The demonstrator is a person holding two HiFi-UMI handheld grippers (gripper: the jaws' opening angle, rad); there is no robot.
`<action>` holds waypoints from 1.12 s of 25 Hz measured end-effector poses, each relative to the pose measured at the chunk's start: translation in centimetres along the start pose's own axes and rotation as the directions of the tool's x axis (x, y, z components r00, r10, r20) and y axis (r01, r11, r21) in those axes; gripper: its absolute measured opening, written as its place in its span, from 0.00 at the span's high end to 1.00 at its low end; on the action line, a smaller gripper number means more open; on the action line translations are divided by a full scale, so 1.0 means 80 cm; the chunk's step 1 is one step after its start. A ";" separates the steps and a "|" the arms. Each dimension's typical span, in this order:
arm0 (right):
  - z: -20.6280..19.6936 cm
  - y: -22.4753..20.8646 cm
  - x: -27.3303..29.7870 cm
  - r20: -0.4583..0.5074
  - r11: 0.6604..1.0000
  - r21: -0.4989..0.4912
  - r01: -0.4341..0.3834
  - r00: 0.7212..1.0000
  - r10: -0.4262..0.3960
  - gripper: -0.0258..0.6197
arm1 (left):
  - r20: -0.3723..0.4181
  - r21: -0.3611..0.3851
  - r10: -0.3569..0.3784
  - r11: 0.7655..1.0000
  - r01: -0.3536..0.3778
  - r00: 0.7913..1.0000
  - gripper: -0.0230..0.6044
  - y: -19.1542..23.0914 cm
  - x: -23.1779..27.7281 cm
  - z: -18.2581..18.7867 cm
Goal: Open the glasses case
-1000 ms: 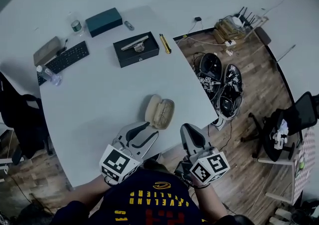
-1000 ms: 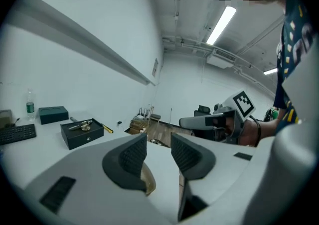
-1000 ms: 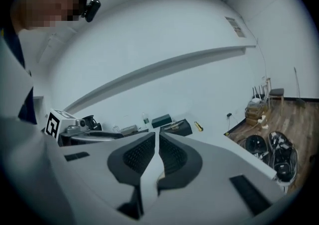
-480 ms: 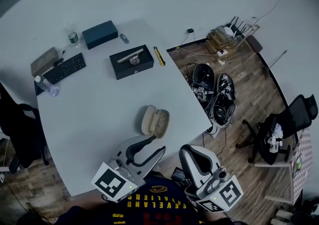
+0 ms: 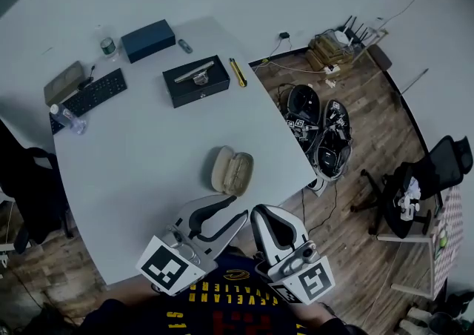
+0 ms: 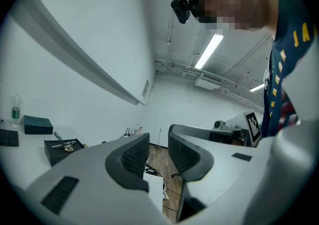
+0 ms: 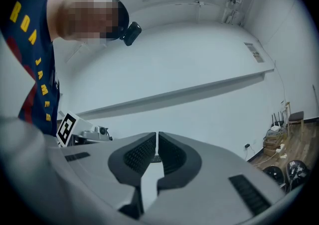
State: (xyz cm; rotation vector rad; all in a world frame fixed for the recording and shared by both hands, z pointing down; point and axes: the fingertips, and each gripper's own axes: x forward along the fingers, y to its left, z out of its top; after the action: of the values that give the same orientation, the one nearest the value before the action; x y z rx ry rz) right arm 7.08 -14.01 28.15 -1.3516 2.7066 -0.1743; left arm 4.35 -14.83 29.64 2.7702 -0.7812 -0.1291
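Looking down in the head view, the beige oval clamshell glasses case (image 5: 232,170) lies on the pale grey table (image 5: 148,148), just below the middle of the frame and near the table's lower right edge. Its two halves are spread side by side, so it reads as open already. The white-and-grey left gripper (image 5: 237,207) and the matching right gripper (image 5: 269,210) sit at the bottom centre, close to the person's body. Both are apart from the case, and neither touches it.

The left gripper view shows its ribbed dark pads (image 6: 134,157) standing apart with a clear gap. The jaws have just been closing, and nothing lies between them. A black metal box (image 6: 62,148) shows at the lower left on the table, but the case does not appear in this view (the jaw bodies fill the lower frame).

The right gripper view shows that gripper's pads (image 7: 139,158) drawn almost together, with only a thin slit between them and nothing held. Only wall and ceiling lie beyond, and the case is not in sight.

As I judge it, the opening step is finished. The next move calls for little: at most, checking that the lid stays folded back and keeping both grippers off it.
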 end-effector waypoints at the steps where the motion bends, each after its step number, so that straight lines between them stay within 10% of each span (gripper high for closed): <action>1: -0.001 0.000 -0.001 -0.005 1.000 0.002 0.003 1.000 -0.003 0.91 | -0.003 -0.004 0.000 1.000 0.000 1.000 0.76 0.000 0.000 -0.001; 28: -0.013 -0.007 0.012 -0.049 1.000 0.017 0.008 0.999 -0.007 0.92 | -0.022 -0.012 0.005 1.000 -0.006 1.000 0.77 0.019 0.007 -0.009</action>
State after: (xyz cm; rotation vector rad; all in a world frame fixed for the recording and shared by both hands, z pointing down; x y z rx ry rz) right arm 6.79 -15.01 29.24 -1.3702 2.7332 -0.2335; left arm 4.14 -16.20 30.77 2.7530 -0.7800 -0.1026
